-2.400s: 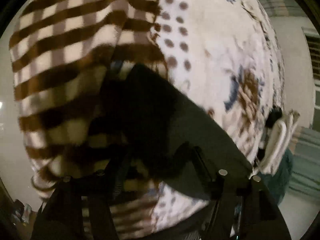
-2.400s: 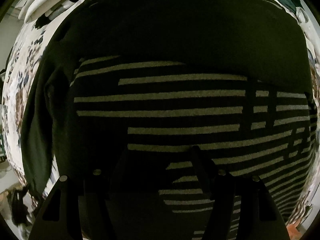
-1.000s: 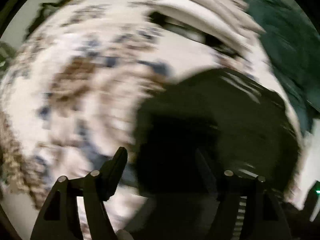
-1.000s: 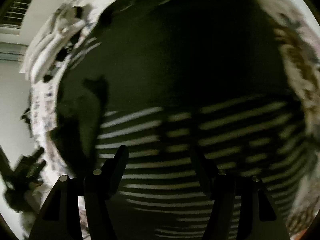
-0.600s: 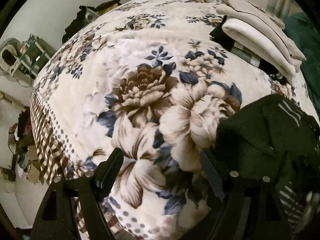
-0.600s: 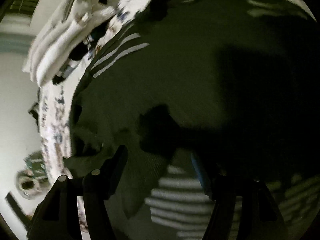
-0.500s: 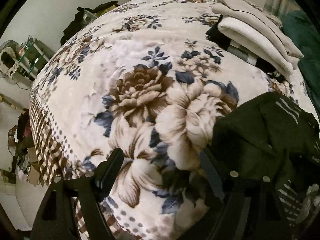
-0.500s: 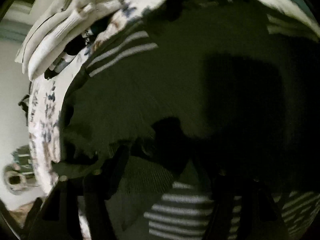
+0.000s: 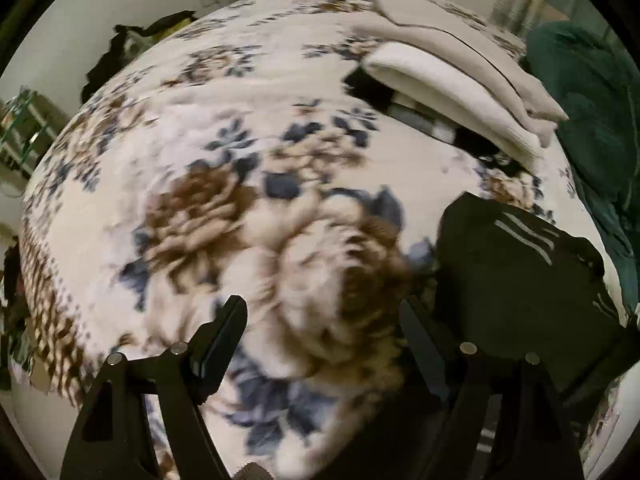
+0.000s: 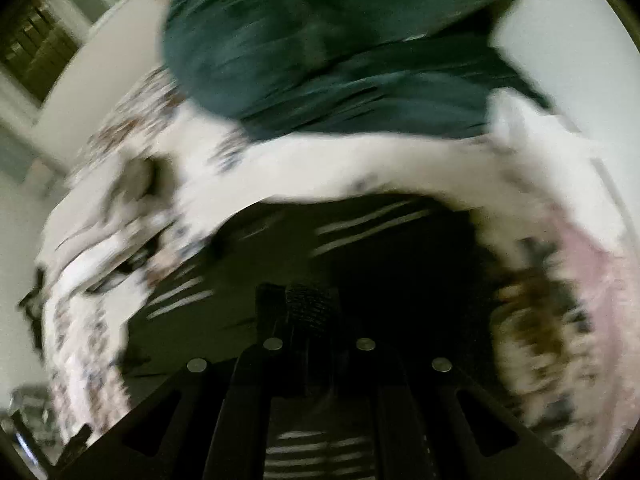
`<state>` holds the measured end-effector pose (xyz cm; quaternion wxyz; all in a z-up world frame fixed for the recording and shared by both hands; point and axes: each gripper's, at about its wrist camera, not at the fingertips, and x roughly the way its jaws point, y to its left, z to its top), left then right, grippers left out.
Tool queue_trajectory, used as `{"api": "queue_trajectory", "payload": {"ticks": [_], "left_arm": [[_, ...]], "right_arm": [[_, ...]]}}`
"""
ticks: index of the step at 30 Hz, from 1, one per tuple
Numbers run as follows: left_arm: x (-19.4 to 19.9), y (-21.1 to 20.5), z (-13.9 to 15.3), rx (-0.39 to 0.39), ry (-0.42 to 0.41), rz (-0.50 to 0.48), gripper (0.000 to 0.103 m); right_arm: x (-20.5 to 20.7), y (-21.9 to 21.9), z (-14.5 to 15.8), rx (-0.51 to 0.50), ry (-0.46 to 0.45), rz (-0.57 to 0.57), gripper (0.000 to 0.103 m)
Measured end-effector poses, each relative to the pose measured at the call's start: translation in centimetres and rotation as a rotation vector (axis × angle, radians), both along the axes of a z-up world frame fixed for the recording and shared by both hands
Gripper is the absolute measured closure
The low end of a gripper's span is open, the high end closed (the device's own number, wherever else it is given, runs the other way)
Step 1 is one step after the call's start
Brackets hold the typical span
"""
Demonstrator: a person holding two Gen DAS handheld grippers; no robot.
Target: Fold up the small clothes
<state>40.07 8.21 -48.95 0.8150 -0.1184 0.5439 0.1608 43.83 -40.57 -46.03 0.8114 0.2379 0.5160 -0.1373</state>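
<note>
Floral blanket (image 9: 248, 128) covers basically the whole bed, brown and blue flowers on cream. Dark green bedding (image 9: 592, 112) is bunched at the right edge, and some dark clutter (image 9: 132, 46) sits at upper left by the wall.

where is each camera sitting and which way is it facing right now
Left wrist: on the left gripper, above the bed, looking across the floral fleece blanket to a stack of folded cream clothes; its jaws are apart and empty.
Right wrist: on the right gripper, low over the dark striped garment, facing a teal green blanket heap; its jaws are shut, dark fabric apparently between them, picture blurred.
Shared: striped garment, floral blanket, teal heap.
</note>
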Motion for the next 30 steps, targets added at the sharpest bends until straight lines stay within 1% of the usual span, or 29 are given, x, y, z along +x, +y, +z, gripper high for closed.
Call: {"api": "queue_trajectory", "payload": {"ticks": [2, 6, 7, 8, 10, 11, 12, 13, 14, 15, 16, 17, 18, 19, 20, 21, 23, 25, 26, 27, 29, 30], "left_arm": [[1.4, -1.4, -0.5, -0.020, 0.006, -0.026, 0.026], [4.1, -4.5, -1.5, -0.037, 0.019, -0.090, 0.026], [4.9, -5.5, -1.7, -0.038, 0.023, -0.115, 0.026], [5.7, -6.5, -2.1, -0.033, 0.029, -0.142, 0.026], [7.2, -8.5, -2.8, -0.008, 0.044, -0.193, 0.026], [8.1, -9.6, -3.5, 0.017, 0.061, -0.225, 0.026], [8.7, -10.2, -3.9, 0.035, 0.076, -0.242, 0.026], [9.5, -11.0, -4.6, 0.057, 0.093, -0.267, 0.026], [10.1, -11.7, -5.2, 0.074, 0.107, -0.289, 0.026], [10.5, -12.0, -5.6, 0.086, 0.115, -0.302, 0.026], [11.0, -12.6, -6.1, 0.105, 0.125, -0.322, 0.026], [11.5, -13.1, -6.7, 0.129, 0.138, -0.345, 0.026], [11.6, -13.3, -7.0, 0.145, 0.144, -0.356, 0.026], [11.9, -13.8, -7.6, 0.175, 0.153, -0.378, 0.026], [12.1, -14.1, -7.8, 0.188, 0.158, -0.390, 0.026], [12.3, -14.4, -8.3, 0.205, 0.166, -0.405, 0.026], [12.6, -14.9, -9.0, 0.234, 0.181, -0.426, 0.026], [12.8, -15.0, -9.5, 0.247, 0.191, -0.438, 0.025], [12.9, -15.1, -9.6, 0.250, 0.194, -0.441, 0.024], [13.0, -15.1, -9.6, 0.256, 0.198, -0.444, 0.024], [13.1, -15.1, -9.6, 0.253, 0.201, -0.449, 0.024], [13.1, -15.0, -9.6, 0.250, 0.202, -0.452, 0.023]], "right_arm": [[-0.4, -3.2, -0.8, -0.028, 0.030, -0.067, 0.096], [-1.2, -7.7, -3.2, -0.062, 0.087, -0.151, 0.096], [-1.3, -8.2, -3.9, -0.060, 0.104, -0.155, 0.096], [-1.3, -9.0, -4.9, -0.042, 0.132, -0.156, 0.096], [-1.6, -10.5, -7.4, 0.049, 0.192, -0.185, 0.096], [-1.8, -11.2, -8.3, 0.090, 0.216, -0.201, 0.091], [-2.0, -11.9, -9.3, 0.135, 0.246, -0.219, 0.080], [-2.3, -12.6, -9.8, 0.167, 0.259, -0.243, 0.072], [-3.0, -13.1, -9.9, 0.191, 0.253, -0.280, 0.058], [-3.7, -13.6, -9.5, 0.206, 0.227, -0.316, 0.054], [-4.4, -14.0, -8.9, 0.213, 0.195, -0.345, 0.054], [-4.9, -13.9, -8.3, 0.212, 0.170, -0.348, 0.054], [-5.0, -13.7, -7.8, 0.208, 0.150, -0.342, 0.053], [-4.9, -13.0, -7.3, 0.199, 0.124, -0.315, 0.052], [-4.3, -12.1, -6.9, 0.187, 0.106, -0.268, 0.051], [-3.3, -10.6, -6.7, 0.164, 0.101, -0.195, 0.051], [-1.0, -7.7, -7.2, 0.103, 0.118, -0.058, 0.051], [1.3, -4.8, -8.7, 0.019, 0.176, 0.075, 0.051], [1.9, -3.7, -9.7, -0.026, 0.215, 0.120, 0.051], [2.2, -2.8, -10.9, -0.083, 0.276, 0.154, 0.051], [1.2, -2.9, -11.9, -0.162, 0.362, 0.162, 0.051], [0.3, -3.4, -12.0, -0.162, 0.376, 0.150, 0.051]]}}
